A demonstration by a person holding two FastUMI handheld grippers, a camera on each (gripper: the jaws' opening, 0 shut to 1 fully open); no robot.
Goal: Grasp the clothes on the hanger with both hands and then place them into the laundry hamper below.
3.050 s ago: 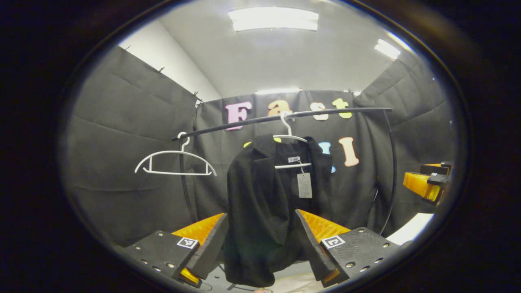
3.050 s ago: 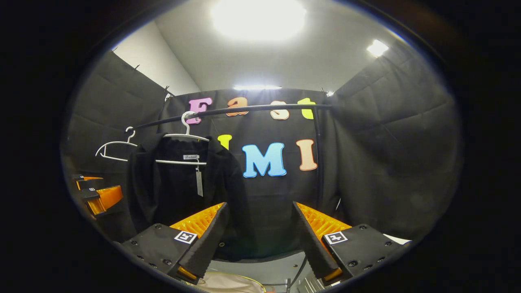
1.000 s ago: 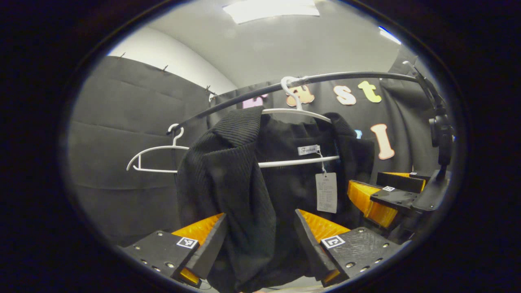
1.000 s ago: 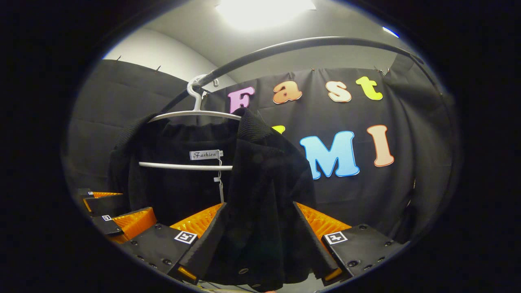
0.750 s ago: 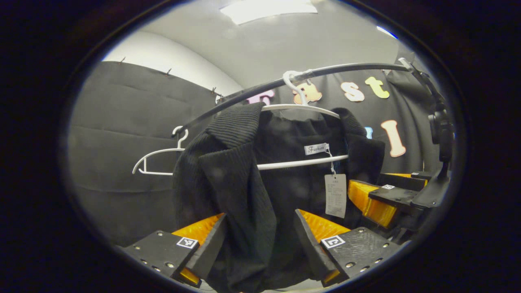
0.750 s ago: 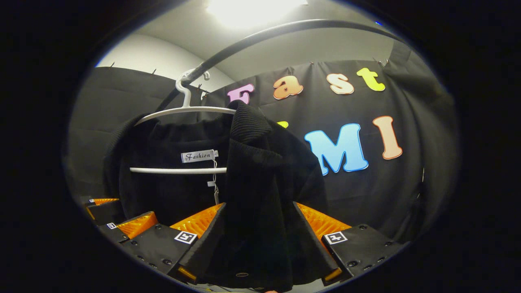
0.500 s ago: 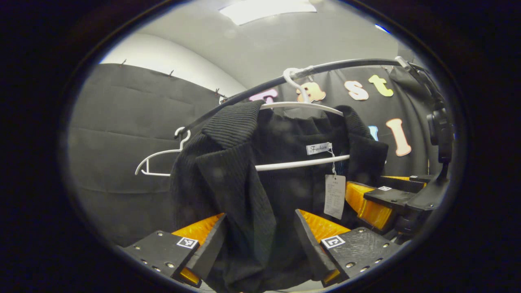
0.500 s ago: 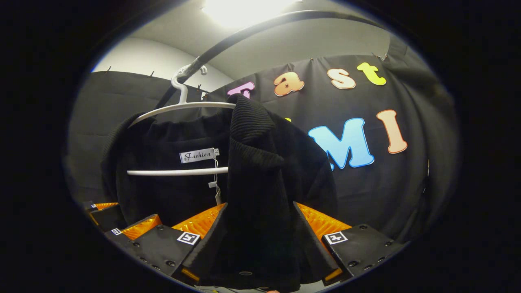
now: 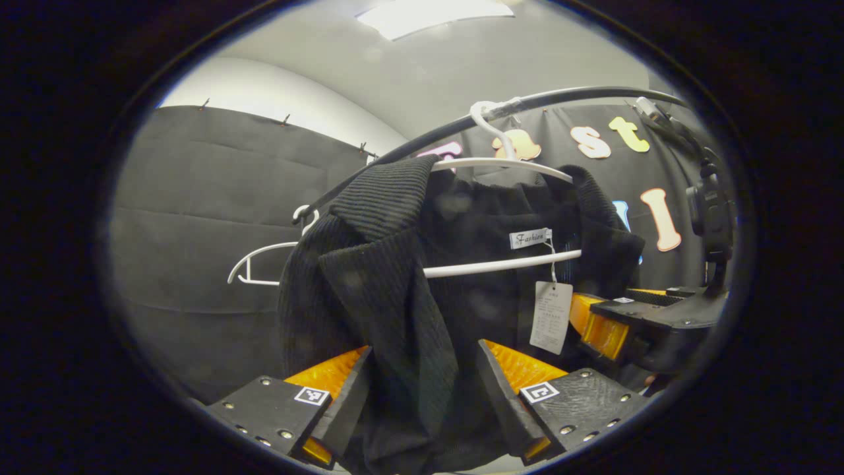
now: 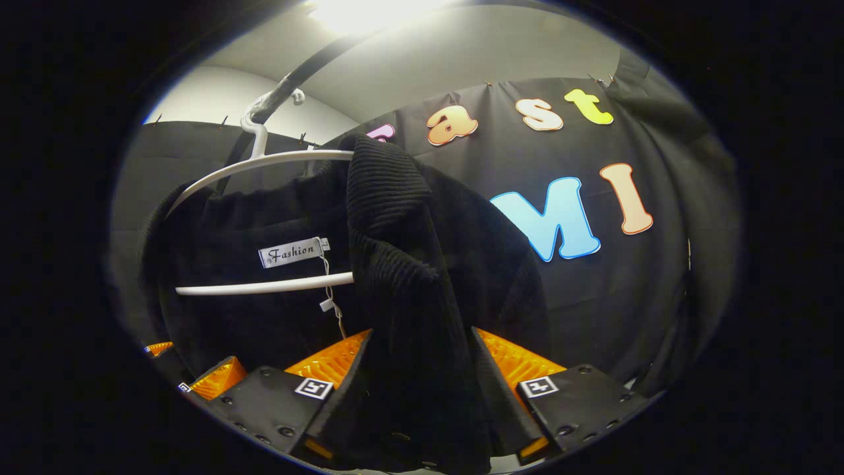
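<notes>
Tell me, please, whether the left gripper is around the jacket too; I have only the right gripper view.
Observer: Yes. The left gripper has its fingers open on either side of the black jacket's front panel, not yet closed.
Operator: Is anything else hanging nearby?
Observer: An empty white hanger hangs on the rail beyond the jacket.
Operator: Could the paper tag get pinched?
Observer: Probably not; the paper tag hangs outside the gap between those fingers.
</notes>
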